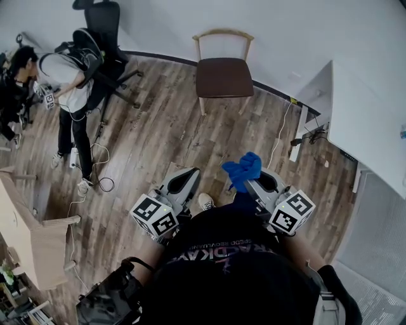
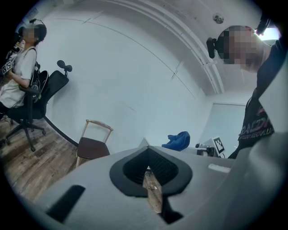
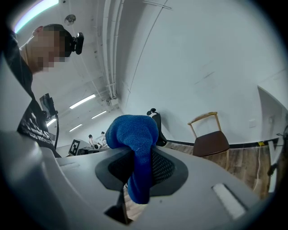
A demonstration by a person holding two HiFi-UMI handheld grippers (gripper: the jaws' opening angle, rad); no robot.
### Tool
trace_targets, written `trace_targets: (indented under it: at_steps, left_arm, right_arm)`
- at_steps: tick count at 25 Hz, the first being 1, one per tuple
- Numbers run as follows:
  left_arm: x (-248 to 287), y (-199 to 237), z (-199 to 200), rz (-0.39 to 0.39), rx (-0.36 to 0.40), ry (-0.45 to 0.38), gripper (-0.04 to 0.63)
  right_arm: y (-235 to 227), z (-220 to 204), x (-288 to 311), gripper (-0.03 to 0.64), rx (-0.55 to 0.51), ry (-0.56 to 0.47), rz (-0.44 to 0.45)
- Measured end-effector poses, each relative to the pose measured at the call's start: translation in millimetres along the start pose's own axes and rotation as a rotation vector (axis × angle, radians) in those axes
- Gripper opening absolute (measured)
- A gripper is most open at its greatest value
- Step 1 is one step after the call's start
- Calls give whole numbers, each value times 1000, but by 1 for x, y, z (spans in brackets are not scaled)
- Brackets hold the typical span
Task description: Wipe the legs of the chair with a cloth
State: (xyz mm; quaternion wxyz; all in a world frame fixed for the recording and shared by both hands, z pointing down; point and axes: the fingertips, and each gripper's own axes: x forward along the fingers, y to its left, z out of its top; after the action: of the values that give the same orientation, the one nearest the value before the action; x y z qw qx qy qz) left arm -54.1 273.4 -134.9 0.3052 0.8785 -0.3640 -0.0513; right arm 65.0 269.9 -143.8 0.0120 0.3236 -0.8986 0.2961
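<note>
wood-plank floor point(image 1: 158, 133) | plain white wall point(image 1: 298, 32) | black office chair point(image 1: 103, 18) far left | white table point(image 1: 368, 114) right | ceiling strip lights point(image 3: 82, 102)

Head view looks steeply down; gripper views (aimed forward) share the chair point(image 1: 223, 77).

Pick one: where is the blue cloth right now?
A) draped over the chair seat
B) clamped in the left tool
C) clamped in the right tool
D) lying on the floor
C: the right gripper view shows the blue cloth pinched between the jaws of the right tool, while the left tool holds nothing and the chair stands bare by the wall.
</note>
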Motion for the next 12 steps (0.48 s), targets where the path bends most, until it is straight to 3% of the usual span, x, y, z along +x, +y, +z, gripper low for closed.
trace_targets:
  at_steps: [12]
  left_arm:
    - [12, -15, -9, -35, 8, 19, 5]
  right_arm:
    - [5, -9, -14, 87, -19, 16, 14]
